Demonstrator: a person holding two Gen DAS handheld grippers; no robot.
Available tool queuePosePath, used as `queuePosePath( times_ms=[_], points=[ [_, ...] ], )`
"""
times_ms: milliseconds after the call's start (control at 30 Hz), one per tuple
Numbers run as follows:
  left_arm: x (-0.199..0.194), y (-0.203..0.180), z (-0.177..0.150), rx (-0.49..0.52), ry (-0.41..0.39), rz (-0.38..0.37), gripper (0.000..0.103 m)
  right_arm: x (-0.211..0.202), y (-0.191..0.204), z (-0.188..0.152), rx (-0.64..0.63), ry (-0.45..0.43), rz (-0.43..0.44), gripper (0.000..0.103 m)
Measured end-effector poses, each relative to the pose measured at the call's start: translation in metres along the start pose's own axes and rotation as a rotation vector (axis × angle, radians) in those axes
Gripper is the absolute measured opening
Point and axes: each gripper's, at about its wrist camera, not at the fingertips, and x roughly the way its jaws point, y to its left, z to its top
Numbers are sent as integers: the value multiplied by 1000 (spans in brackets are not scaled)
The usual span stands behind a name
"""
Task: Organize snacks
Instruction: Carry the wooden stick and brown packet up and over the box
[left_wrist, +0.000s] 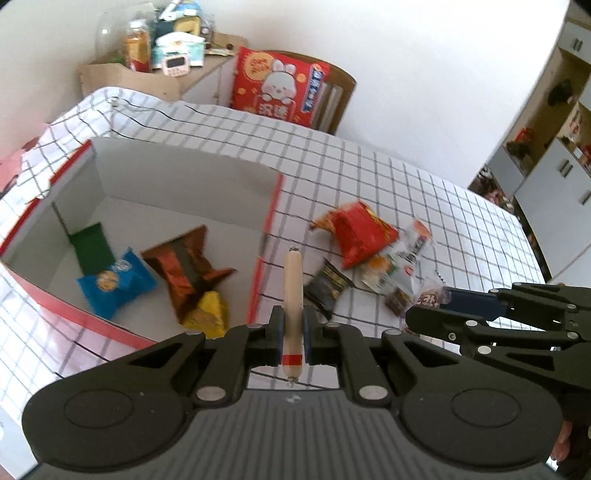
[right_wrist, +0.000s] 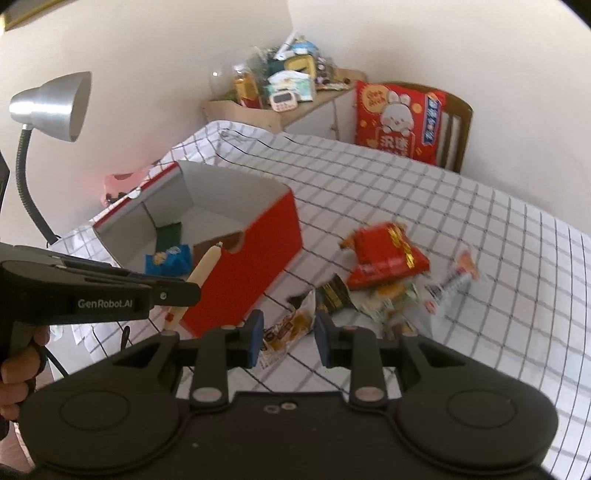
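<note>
My left gripper (left_wrist: 293, 317) is shut on a beige sausage stick (left_wrist: 291, 280) with a red band, held above the table beside the red box (left_wrist: 184, 155). The box is open, with a white inside, and holds green, blue (left_wrist: 114, 280), brown and yellow snack packs. My right gripper (right_wrist: 289, 325) is shut on a small white and orange snack packet (right_wrist: 284, 328), lifted near the loose pile. That pile on the checked cloth includes a red pack (right_wrist: 384, 254) and a black pack (left_wrist: 327, 286). In the right wrist view the left gripper (right_wrist: 184, 291) carries the sausage (right_wrist: 205, 266) in front of the box's red wall (right_wrist: 251, 266).
A grey desk lamp (right_wrist: 51, 103) stands left of the box. Behind the table, a wooden chair holds a large red bag (left_wrist: 277, 88), and a cluttered shelf (left_wrist: 162, 55) lies beyond. White cabinets (left_wrist: 554, 170) stand at far right. A hand (right_wrist: 18, 369) grips the left gripper's handle.
</note>
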Motion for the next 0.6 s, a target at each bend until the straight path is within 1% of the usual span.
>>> queuePosePath(
  times_ms=[367,600],
  points=[
    [-7,56,22,-47,-44,64,9,28,40,37,-62,-25,14,28],
    [-2,94,34,-79,-46,111,9,56,60,52,-92,-8,-1,28]
  ],
)
